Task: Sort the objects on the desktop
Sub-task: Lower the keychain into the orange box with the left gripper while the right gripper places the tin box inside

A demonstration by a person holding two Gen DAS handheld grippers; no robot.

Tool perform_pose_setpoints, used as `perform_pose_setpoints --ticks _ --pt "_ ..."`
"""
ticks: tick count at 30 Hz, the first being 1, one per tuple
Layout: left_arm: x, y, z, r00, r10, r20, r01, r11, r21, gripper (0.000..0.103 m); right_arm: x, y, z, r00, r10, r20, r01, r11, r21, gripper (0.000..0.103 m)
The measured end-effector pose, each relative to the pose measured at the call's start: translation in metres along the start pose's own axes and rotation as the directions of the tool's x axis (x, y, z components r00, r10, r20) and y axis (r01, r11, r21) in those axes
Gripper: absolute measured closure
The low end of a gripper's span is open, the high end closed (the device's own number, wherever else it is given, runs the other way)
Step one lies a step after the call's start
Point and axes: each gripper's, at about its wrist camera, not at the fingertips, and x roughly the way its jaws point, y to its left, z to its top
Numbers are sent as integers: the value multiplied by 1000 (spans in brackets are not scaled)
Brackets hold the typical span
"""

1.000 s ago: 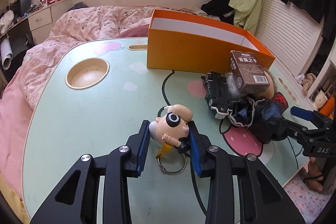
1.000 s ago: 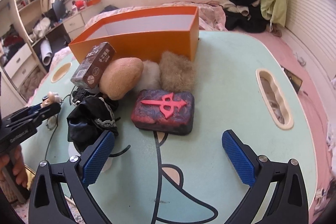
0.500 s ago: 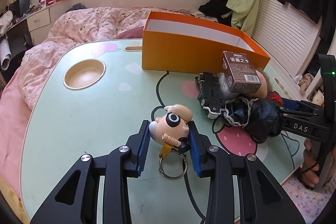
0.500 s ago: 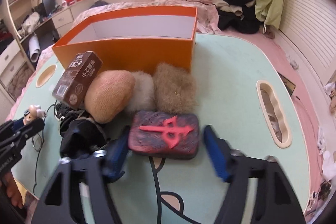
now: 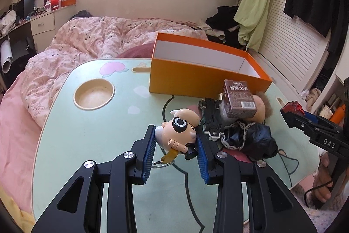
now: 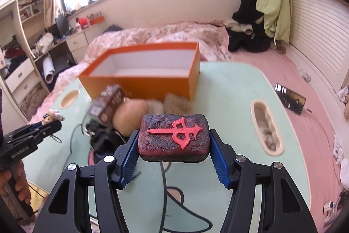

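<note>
My left gripper (image 5: 175,141) is shut on a small cartoon figure keychain (image 5: 180,133) and holds it above the green table (image 5: 87,137), its ring dangling below. My right gripper (image 6: 173,141) is shut on a dark red block with a red emblem (image 6: 174,135), lifted off the table. The open orange box (image 5: 202,71) stands at the table's far side, white inside with nothing seen in it. In the right wrist view the box (image 6: 139,78) lies straight ahead, and the left gripper with the keychain (image 6: 52,116) shows at the left.
Before the box lies a pile: a brown carton (image 5: 238,98), a black toy car (image 5: 210,119), a black crumpled cloth (image 5: 250,141), tan and fluffy plush pieces (image 6: 133,115). The table has a round cup recess (image 5: 93,94) and a slot (image 6: 266,126). A pink bed surrounds it.
The right gripper closed on the dark red block and lifted it off the table. The left gripper rose with the keychain, whose ring has left the tabletop.
</note>
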Motion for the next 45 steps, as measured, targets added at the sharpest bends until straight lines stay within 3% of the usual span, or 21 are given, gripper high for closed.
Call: perform_pose_setpoints --ticks 9,13,18,21,26,30,36,40,45 --pt "7 -16 68 995 -44 92 39 998 52 67 -2 17 56 997 11 72 -10 1000 -16 42" --pt "35 -19 105 994 -97 50 95 995 38 67 19 26 88 997 -8 72 12 999 -52 42" --pt "83 -22 133 996 -83 -21 84 996 40 67 59 24 119 1000 -10 29 12 998 -55 42" --pt "113 -19 135 996 -45 -76 48 998 30 67 88 19 128 999 -17 -29 16 998 -54 42" --pt "137 -8 131 993 -52 -107 48 998 -41 65 131 10 133 992 -19 -127 13 999 -47 42" --pt "131 0 127 994 -70 -78 66 996 -62 48 140 7 131 990 -35 -137 28 998 -49 42" --pt "118 -2 117 994 -71 -82 67 997 -47 48 132 8 128 992 -19 -124 13 999 -52 39" --pt "111 -9 107 998 -16 -65 16 1000 -1 48 136 9 130 991 -25 -131 18 998 -57 39" --pt "109 -12 104 997 -14 -71 14 1000 1 48 140 10 130 991 -41 -124 31 996 -79 39"
